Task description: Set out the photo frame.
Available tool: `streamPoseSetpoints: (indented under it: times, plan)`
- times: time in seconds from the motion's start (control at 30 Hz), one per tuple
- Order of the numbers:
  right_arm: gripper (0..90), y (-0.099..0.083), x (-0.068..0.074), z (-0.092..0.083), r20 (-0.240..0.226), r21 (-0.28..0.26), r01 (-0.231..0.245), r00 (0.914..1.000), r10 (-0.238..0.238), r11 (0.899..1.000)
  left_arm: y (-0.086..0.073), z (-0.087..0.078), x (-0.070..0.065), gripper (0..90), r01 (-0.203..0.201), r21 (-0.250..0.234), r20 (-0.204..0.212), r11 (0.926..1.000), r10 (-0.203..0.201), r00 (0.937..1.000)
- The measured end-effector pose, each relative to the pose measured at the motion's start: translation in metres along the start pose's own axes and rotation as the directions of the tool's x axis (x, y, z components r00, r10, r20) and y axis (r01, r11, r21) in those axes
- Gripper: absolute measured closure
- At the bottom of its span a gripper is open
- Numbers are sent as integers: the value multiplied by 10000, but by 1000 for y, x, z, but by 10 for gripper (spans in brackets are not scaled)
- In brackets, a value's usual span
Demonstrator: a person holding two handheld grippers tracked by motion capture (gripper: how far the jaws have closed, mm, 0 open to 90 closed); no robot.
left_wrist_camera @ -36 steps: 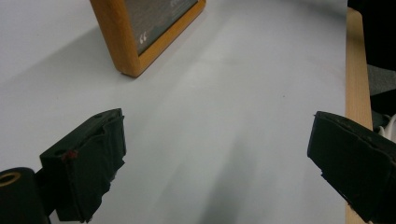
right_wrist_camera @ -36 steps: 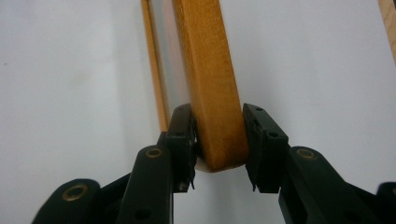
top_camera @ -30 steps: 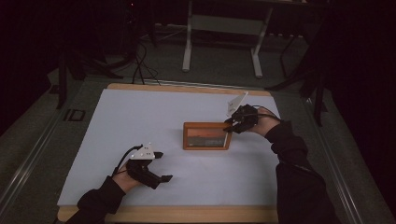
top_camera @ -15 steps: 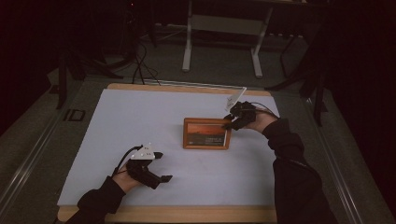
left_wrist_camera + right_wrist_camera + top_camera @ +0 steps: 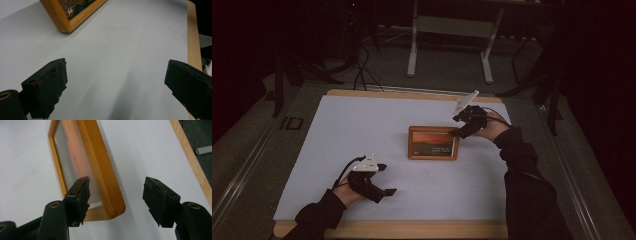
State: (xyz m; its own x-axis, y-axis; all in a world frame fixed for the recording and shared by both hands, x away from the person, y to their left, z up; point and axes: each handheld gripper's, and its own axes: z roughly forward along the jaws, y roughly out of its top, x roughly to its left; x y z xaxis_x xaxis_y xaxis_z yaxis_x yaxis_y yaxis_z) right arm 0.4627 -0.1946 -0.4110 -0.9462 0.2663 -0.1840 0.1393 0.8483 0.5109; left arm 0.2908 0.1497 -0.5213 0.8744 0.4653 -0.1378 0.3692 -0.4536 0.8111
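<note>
A wooden picture frame (image 5: 433,142) with an orange sunset picture lies flat on the white table top (image 5: 362,125), right of centre. My right gripper (image 5: 458,132) sits at the frame's far right corner. In the right gripper view its jaws have just been opening: they straddle the frame's wooden edge (image 5: 100,170) with gaps on both sides, so the right gripper (image 5: 116,197) is open. My left gripper (image 5: 387,179) rests near the front left, open wide with nothing between its jaws. In the left gripper view a corner of the frame (image 5: 67,15) lies beyond the left gripper (image 5: 116,87).
The white sheet lies on a wooden board whose edge (image 5: 412,229) shows along the front. Beyond the far edge stand a metal stand's legs (image 5: 413,50) and cables (image 5: 359,70) on a dark floor.
The right gripper's jaws have spread apart at the frame's corner, and the hand has shifted slightly toward the far edge. The left hand and gripper have stayed still.
</note>
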Motion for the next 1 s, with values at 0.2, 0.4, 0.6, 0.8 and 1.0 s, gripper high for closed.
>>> streamPoseSetpoints:
  times: [0.2, 0.4, 0.6, 0.8, 1.0]
  plan:
    - [335, 1, 9, -12, 210, -634, -889, 9957, 904, 9940, 0, -1, 0, 50, 7, -24, -47, 10000, -7, 10000]
    - [262, 1, 26, -18, -101, -1204, -1288, 9917, 1285, 9843, 0, -1, 0, 50, 8, -50, -29, 10000, -8, 10000]
    - [148, -3, 45, -20, -115, -2039, -1354, 9906, 1360, 9696, 1, -2, -1, 50, -38, -52, -10, 10000, 38, 10000]
    - [139, -11, 69, -19, -272, -2502, -1248, 9922, 1218, 9601, 1, -1, -2, 50, -136, 1, 26, 9999, 136, 9999]
    - [140, -20, 95, -14, -302, -2630, -1038, 9946, 993, 9592, 1, -2, -2, 50, -143, -69, 31, 9999, 143, 9999]
